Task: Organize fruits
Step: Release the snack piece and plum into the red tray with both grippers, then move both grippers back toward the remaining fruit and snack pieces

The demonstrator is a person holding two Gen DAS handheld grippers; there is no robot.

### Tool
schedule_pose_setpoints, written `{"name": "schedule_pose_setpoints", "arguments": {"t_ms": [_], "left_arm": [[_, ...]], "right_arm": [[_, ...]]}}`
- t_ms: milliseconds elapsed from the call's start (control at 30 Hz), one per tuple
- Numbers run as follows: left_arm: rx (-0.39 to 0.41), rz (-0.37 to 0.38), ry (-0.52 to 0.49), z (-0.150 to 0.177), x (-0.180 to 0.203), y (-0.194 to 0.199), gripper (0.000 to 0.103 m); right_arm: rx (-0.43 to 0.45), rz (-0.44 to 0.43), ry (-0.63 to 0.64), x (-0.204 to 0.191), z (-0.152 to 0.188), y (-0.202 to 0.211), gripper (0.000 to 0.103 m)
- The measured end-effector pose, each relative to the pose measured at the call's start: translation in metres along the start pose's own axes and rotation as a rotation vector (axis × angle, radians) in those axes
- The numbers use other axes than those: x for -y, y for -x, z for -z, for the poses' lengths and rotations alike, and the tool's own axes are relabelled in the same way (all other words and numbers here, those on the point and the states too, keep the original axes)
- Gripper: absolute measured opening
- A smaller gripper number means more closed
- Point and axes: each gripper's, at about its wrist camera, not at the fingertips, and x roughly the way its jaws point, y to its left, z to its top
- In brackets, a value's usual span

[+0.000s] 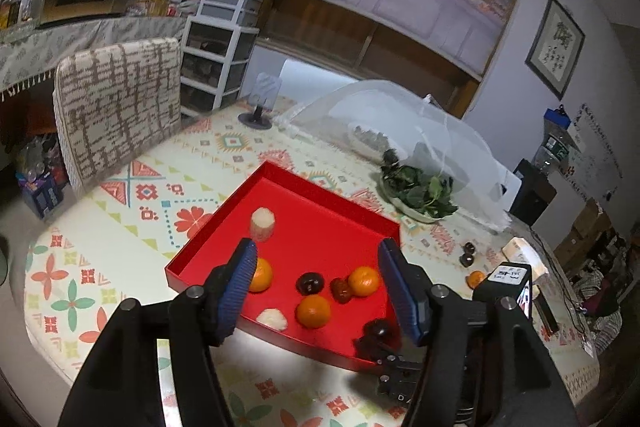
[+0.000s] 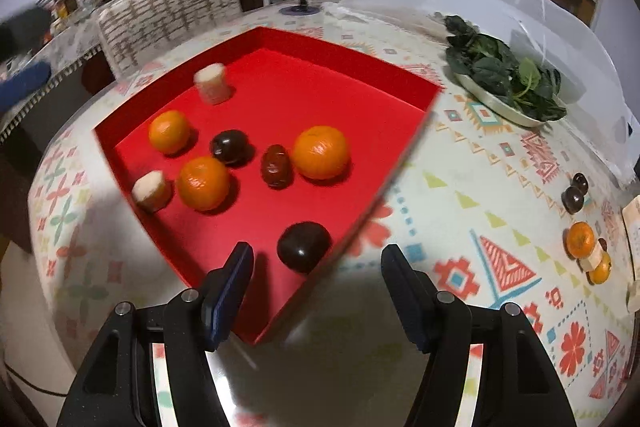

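Both tools gape empty: left tool (image 1: 318, 279) and right tool (image 2: 316, 279) above the red tray (image 2: 280, 39) collecting fruit; loose oranges (image 2: 580, 239) wait at three o'clock on the tabletop (image 2: 460, 187)

In red tray (image 2: 256, 39): three oranges (image 2: 321, 151), two banana pieces (image 2: 213, 83), two dark round fruits (image 2: 304, 246), one date (image 2: 274, 165). On tablecloth (image 2: 460, 211): two more oranges (image 2: 580, 239), two dark fruits (image 2: 573, 199).
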Motion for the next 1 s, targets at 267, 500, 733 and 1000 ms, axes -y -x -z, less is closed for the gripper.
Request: {"name": "schedule_pose_setpoints", "arguments": {"t_ms": [267,500,733,1000], "left_arm": [[0.07,0.112,-0.091,-0.01,0.041,0.042,0.078],[0.197,0.183,-0.156,-0.035,0.083,0.091,0.078],[0.275,0.225,-0.253,-0.062,0.138,0.118,0.081],[0.278,0.184,-0.383,-0.088,0.211,0.084,0.09]], "right_arm": [[0.232,-0.004,-0.142,0.047,0.006,0.101,0.079],[0.359,-0.113,-0.328,0.114,0.041,0.186,0.083],[0.371,-0.34,-0.576,0.206,0.08,0.226,0.087],[0.478,0.118,-0.579,0.29,0.113,0.295,0.092]]}}
